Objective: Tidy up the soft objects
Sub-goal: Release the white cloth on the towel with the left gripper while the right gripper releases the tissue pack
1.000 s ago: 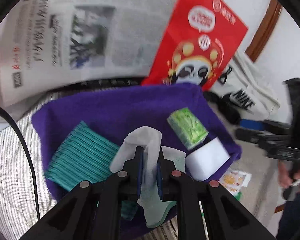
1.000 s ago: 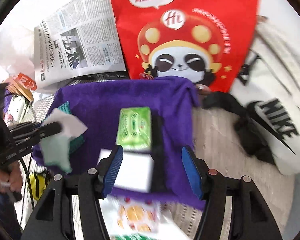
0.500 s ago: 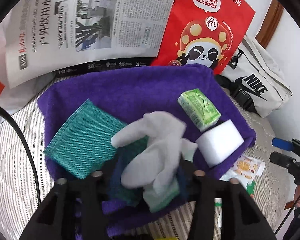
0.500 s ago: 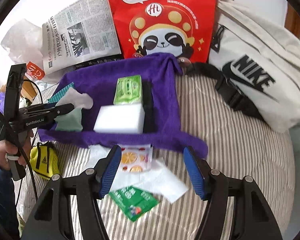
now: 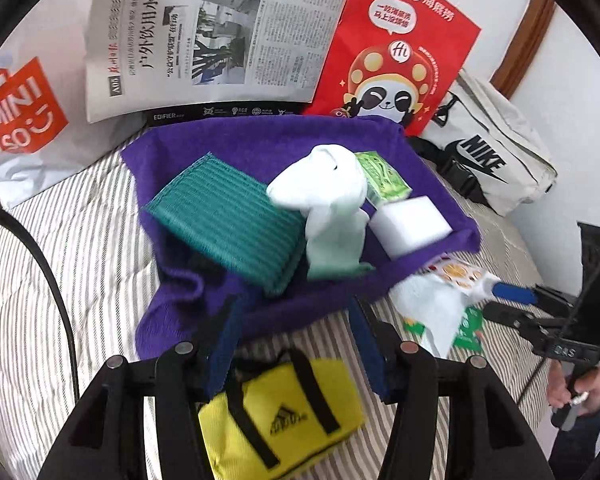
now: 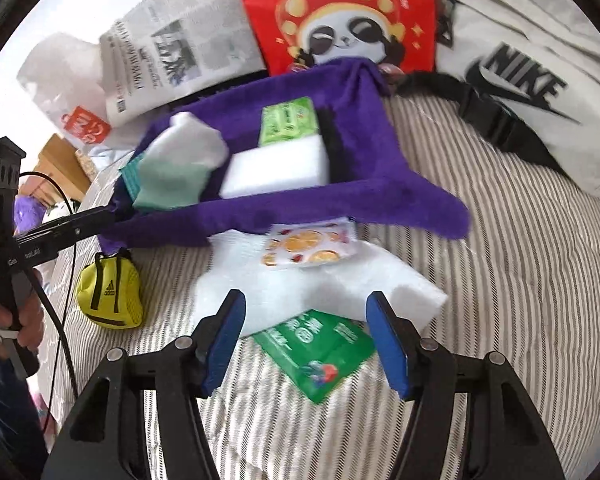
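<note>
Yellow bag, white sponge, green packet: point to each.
Yellow bag (image 5: 280, 412), left wrist view, its front face.
White sponge (image 6: 278, 166), right wrist view, its long side.
Green packet (image 6: 316, 346), right wrist view, its middle.

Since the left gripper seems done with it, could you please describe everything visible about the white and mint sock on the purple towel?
The sock looks like soft knit fabric, white over its upper part and pale mint at the lower end. It lies crumpled and loosely humped on the purple towel, leaning against the teal striped cloth, beside the white sponge block, and partly hiding the green tissue pack. Neither gripper touches it; the left gripper is open, short of the towel.
</note>
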`<state>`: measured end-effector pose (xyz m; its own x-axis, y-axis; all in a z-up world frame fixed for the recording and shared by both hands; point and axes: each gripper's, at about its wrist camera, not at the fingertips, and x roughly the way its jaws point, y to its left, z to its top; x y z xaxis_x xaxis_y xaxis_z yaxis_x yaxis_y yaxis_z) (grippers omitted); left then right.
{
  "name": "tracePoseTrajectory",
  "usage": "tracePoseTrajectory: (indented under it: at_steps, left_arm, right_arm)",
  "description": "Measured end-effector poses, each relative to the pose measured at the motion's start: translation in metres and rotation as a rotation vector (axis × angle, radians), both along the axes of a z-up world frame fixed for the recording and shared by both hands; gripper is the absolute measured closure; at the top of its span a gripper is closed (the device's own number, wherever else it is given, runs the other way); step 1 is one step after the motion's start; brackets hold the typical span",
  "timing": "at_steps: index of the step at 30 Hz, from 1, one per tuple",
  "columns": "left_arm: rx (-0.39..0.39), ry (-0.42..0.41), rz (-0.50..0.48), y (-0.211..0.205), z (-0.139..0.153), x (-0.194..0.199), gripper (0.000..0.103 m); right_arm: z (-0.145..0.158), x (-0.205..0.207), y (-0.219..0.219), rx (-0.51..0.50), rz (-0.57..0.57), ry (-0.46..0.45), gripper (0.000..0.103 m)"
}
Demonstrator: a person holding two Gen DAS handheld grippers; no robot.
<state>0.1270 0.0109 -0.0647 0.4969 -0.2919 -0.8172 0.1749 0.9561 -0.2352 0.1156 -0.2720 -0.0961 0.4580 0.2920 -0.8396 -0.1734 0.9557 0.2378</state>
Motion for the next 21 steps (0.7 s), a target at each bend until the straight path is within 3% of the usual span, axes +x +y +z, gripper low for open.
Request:
tracePoseTrajectory:
  at_steps: [3,5,10,18,20,21]
  left_arm:
    - [0.0,-0.008,0.0,0.003,0.003,-0.01,0.05]
    - [-0.008,-0.011,-0.002,0.005,0.003,-0.015,0.05]
    - [-0.036,-0.008,0.011,0.013,0.001,-0.02,0.05]
    - [-0.042,0.004,0.01,0.021,-0.003,-0.026,0.05]
    - [-0.044,0.006,0.013,0.022,-0.003,-0.026,0.05]
    - [-0.047,0.006,0.014,0.022,-0.003,-0.026,0.05]
  right_arm:
    - [0.001,-0.003,0.013,-0.036,0.026,-0.031,0.04]
    - [-0.003,-0.001,0.02,-0.052,0.03,-0.002,0.04]
    - [-0.006,0.004,0.025,0.037,0.019,0.026,0.04]
    - [-0.021,0.033,0.012,0.157,-0.089,0.121,0.041]
    - [-0.02,0.038,0.01,0.181,-0.103,0.118,0.045]
    - [-0.02,0.04,0.01,0.183,-0.107,0.114,0.055]
